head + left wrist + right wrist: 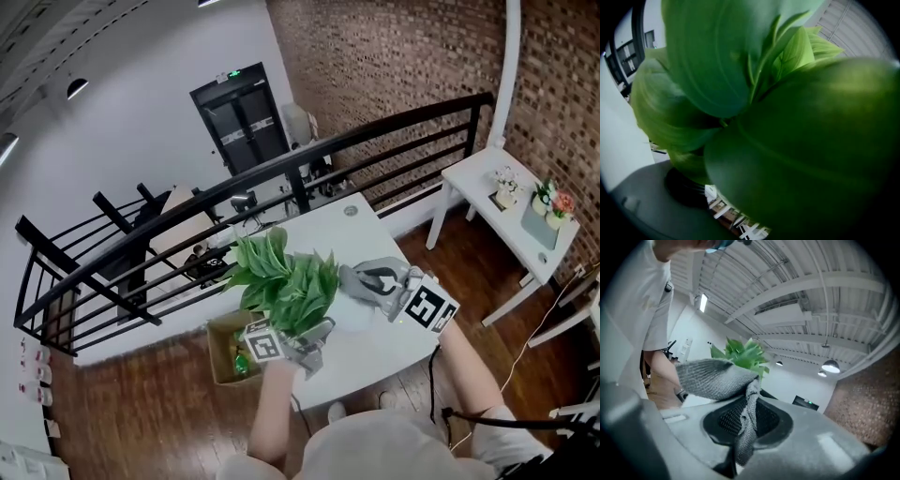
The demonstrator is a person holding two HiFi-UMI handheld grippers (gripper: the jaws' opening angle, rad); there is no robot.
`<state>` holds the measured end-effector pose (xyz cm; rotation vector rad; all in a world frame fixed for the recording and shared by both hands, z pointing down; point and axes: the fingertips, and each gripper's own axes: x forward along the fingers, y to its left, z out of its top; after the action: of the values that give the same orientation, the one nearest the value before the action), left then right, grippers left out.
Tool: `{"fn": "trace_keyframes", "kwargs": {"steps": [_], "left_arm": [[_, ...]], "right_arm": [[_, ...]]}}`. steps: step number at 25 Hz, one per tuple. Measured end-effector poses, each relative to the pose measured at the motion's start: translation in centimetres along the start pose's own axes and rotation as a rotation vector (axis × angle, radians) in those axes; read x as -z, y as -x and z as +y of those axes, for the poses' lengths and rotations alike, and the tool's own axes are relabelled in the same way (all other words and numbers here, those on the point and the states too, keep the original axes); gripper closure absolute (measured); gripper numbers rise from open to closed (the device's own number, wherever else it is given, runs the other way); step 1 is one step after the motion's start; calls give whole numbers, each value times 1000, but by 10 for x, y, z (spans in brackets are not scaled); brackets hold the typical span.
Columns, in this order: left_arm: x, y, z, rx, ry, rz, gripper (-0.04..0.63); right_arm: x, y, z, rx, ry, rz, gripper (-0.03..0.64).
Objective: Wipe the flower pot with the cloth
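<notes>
A plant with broad green leaves (286, 281) is held up over the near side of the white table (375, 352). Its flower pot is hidden under the leaves in every view. My left gripper (314, 339) reaches in beneath the foliage and appears closed on the pot. In the left gripper view the leaves (787, 122) fill the picture, and only one grey finger (642, 206) shows at the lower left. My right gripper (372, 281) is just right of the plant, shut on a grey knitted cloth (356, 279). That cloth (717, 373) is pinched between the jaws and drapes toward the plant (743, 355).
A cardboard box (223, 354) with a bottle stands on the wood floor left of the table. A black railing (281, 173) runs behind the table. A white side table (487, 187) with small potted flowers stands at the right. The person's sleeve (656, 301) is near the right gripper.
</notes>
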<state>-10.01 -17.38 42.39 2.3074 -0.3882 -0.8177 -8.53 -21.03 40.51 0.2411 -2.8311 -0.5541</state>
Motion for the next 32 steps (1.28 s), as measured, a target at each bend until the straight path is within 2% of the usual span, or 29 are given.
{"fn": "trace_keyframes", "kwargs": {"steps": [4,8,10,14,16,18,20,23,25,27,30,31,32], "left_arm": [[1,-8,-25,124,8,24,43],[-7,-22,-57,273,58,-26,41],[-6,-23,-58,285,59,-29,41],[-7,-27,-57,294,64,-35,41],[-9,-28,-59,298,49,-39,41],[-10,-26,-56,269,29,-37,41],[-8,-21,-46,191,14,-21,41],[-10,-9,-20,35,-14,-14,41],[-17,-5,-5,-33,-25,-37,41],[-23,-6,0,-48,-15,-75,41],[-31,-17,-9,-38,-12,-114,42],[-31,-18,-8,-42,-10,-116,42],[-30,-15,-3,-54,-3,-114,43]], "right_arm": [[29,-7,-2,-93,-206,-50,598],[52,-22,34,-256,-195,4,598],[52,-25,42,-302,-221,-27,598],[38,-12,29,-306,-297,-167,598],[30,-4,18,-291,-331,-240,598],[23,8,3,-232,-346,-280,598],[14,23,-7,-147,-267,-264,598],[-8,41,2,-56,29,-113,598],[-27,44,18,-7,200,-23,598],[-43,36,36,48,371,17,598],[-35,23,59,118,656,170,598],[-32,21,63,133,713,201,598],[-29,20,63,145,727,207,598]]}}
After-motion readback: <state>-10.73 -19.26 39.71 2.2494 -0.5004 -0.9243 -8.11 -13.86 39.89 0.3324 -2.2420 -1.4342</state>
